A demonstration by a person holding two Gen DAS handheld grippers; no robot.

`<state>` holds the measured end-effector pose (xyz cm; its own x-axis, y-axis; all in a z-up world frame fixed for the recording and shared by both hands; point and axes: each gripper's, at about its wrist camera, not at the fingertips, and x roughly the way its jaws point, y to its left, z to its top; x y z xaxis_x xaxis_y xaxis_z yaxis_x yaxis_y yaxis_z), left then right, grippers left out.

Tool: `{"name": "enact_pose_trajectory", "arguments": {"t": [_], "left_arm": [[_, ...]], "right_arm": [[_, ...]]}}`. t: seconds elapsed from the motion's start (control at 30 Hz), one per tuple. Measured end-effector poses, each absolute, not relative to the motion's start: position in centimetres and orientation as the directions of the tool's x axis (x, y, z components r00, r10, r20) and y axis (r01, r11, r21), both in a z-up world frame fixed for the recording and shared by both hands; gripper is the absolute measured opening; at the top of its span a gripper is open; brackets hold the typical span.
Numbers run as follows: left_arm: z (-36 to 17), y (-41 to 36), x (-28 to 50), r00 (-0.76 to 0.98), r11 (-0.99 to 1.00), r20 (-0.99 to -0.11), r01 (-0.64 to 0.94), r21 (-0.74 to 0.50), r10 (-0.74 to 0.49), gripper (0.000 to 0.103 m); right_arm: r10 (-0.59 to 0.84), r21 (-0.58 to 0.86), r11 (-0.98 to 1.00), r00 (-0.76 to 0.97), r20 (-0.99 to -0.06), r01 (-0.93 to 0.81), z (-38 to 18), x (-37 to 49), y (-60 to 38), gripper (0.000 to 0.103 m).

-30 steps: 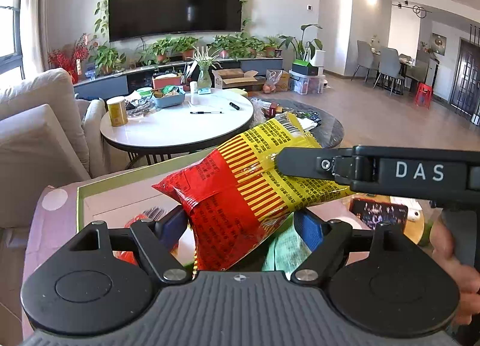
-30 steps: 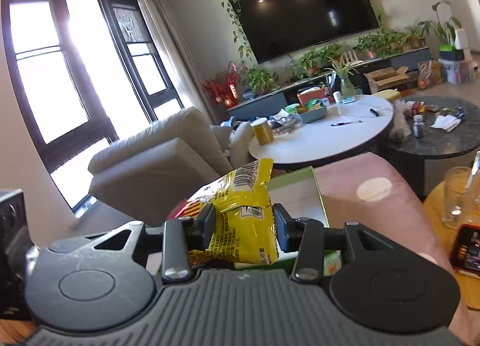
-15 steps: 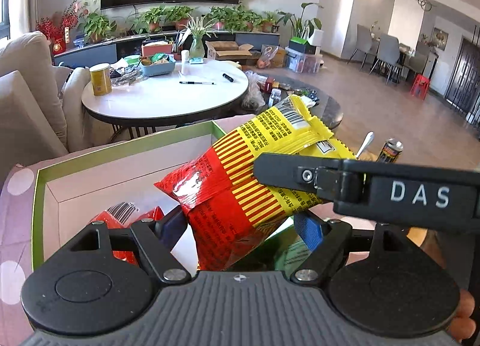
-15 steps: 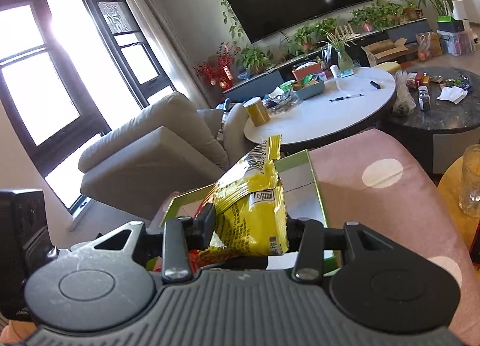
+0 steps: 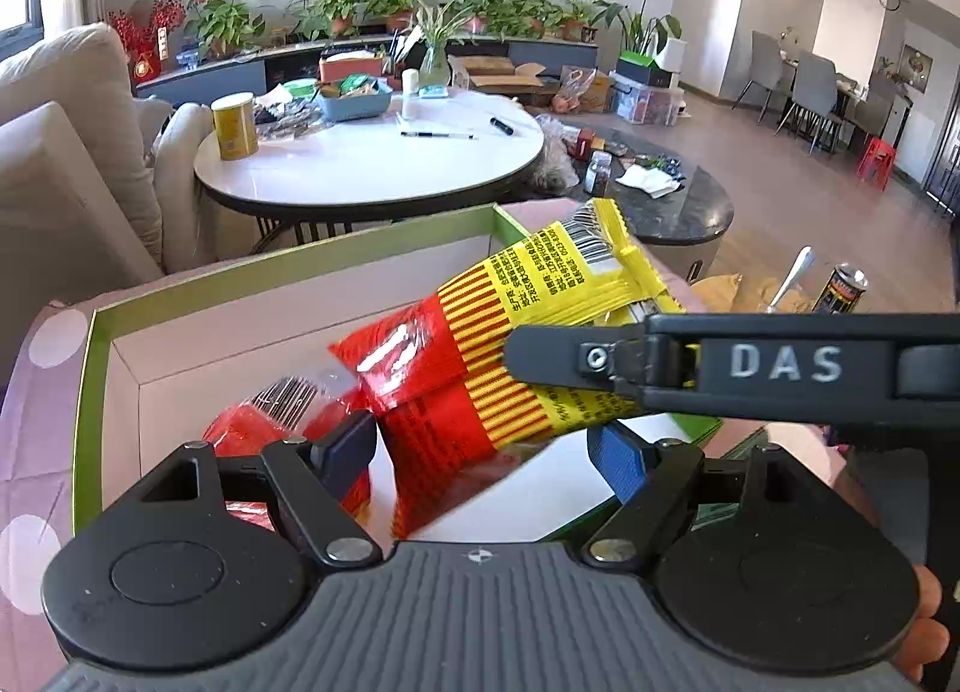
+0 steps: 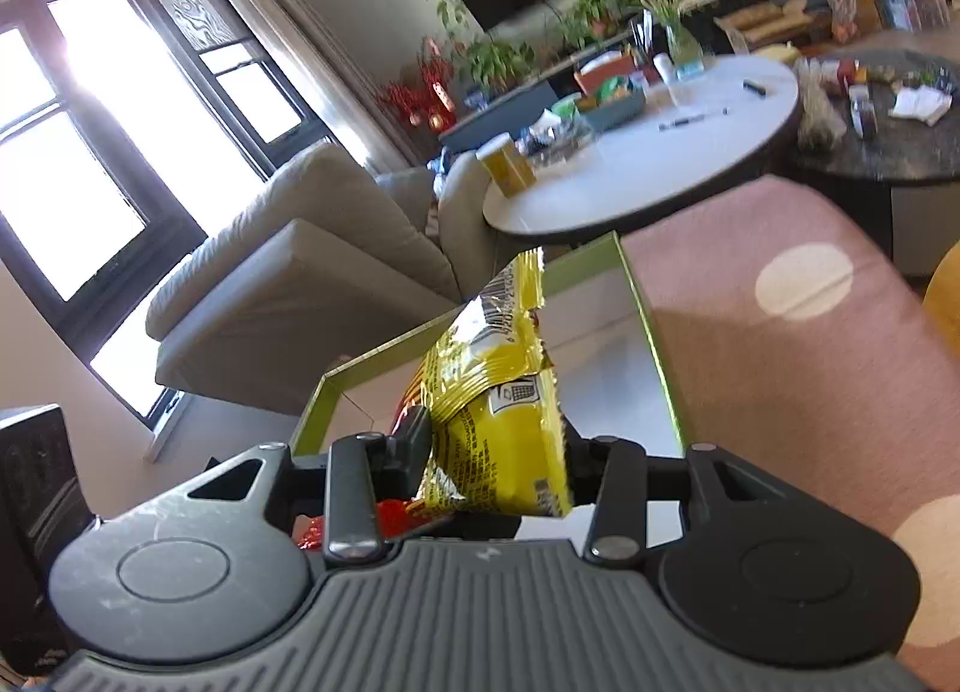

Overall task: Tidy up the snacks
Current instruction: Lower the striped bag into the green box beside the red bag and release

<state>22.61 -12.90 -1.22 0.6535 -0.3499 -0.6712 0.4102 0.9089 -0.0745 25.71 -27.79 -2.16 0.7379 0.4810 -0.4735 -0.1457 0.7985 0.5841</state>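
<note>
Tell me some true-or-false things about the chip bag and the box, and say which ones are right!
1. The right gripper is shut on the chip bag. True.
2. The chip bag is blue and white. False: it is red and yellow.
3. The chip bag hangs above the open box with the green rim. True.
4. The left gripper is squeezing the chip bag. False: its jaws stand open on either side of the bag's lower end.
5. The box has nothing in it. False: a red packet already lies inside.
6. A yellow can stands on the round white table. True.
</note>
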Motion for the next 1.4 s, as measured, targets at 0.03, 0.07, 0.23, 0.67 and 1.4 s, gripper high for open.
{"name": "enact_pose_trajectory", "arguments": {"t": [0.03, 0.07, 0.23, 0.67, 1.4], "left_arm": [[-1.3, -12.9, 22.7, 0.649, 0.912, -0.680, 0.404, -0.071, -0.341, 0.075], [-1.5, -12.9, 22.8, 0.647, 0.914, -0.686, 0.399, -0.066, -0.332, 0.075], [-2.0, -12.6, 22.8, 0.648, 0.914, -0.683, 0.398, -0.072, -0.336, 0.075], [-1.2, -12.0, 22.3, 0.640, 0.904, -0.668, 0.411, -0.120, -0.380, 0.075], [3.7, -6.1, 13.1, 0.793, 0.922, -0.493, 0.382, -0.056, -0.359, 0.086]], "right_arm": [[0.485, 0.588, 0.797, 0.729, -0.482, -0.141, -2.5, 26.0, -27.7, 0.077], [0.488, 0.592, 0.795, 0.722, -0.490, -0.135, -2.8, 26.2, -27.6, 0.077], [0.505, 0.599, 0.791, 0.688, -0.520, -0.128, -4.0, 26.8, -27.1, 0.075], [0.444, 0.510, 0.848, 0.721, -0.532, -0.146, -1.8, 25.1, -27.4, 0.076], [0.387, 0.365, 0.892, 0.869, -0.309, -0.268, 1.8, 16.7, -26.6, 0.078]]}}
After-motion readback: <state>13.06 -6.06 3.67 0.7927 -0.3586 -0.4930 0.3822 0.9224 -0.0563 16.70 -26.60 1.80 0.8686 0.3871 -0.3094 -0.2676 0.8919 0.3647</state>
